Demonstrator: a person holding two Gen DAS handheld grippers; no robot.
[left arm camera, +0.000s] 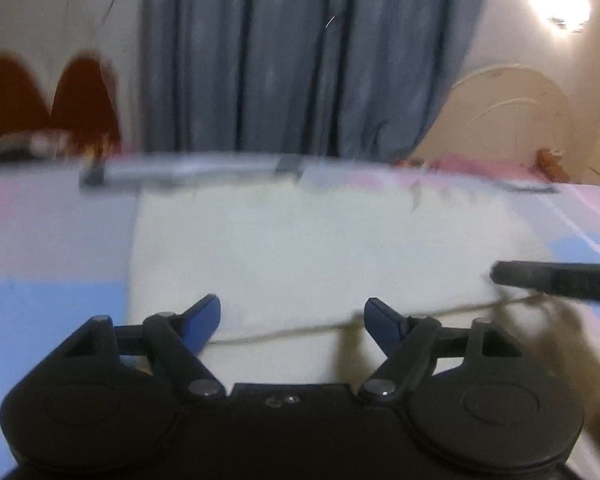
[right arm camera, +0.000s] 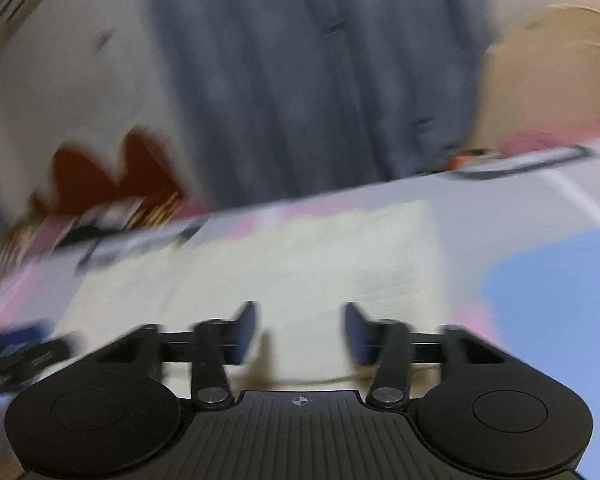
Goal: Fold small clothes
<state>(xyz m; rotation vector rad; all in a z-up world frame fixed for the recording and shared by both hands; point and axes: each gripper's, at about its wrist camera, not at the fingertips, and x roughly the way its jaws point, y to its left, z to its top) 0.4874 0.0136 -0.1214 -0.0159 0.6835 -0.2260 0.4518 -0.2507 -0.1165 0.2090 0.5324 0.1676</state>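
Left tongs low in frame, jaws wide apart, nothing between, over near edge of cream cloth. Right tongs likewise parted and empty above cloth, mid-frame on sheet.

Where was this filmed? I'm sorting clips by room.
Probably a bedroom: a cream cloth lies on a pink-and-blue patterned bedsheet, with grey-blue curtains and a curved headboard behind.

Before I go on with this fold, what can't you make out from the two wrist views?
- Cloth near edge: hidden by left gripper body, left view.
- Cloth layers: motion-blurred, right view.
- Right gripper: only a finger shows, cut off by the left view's right edge.
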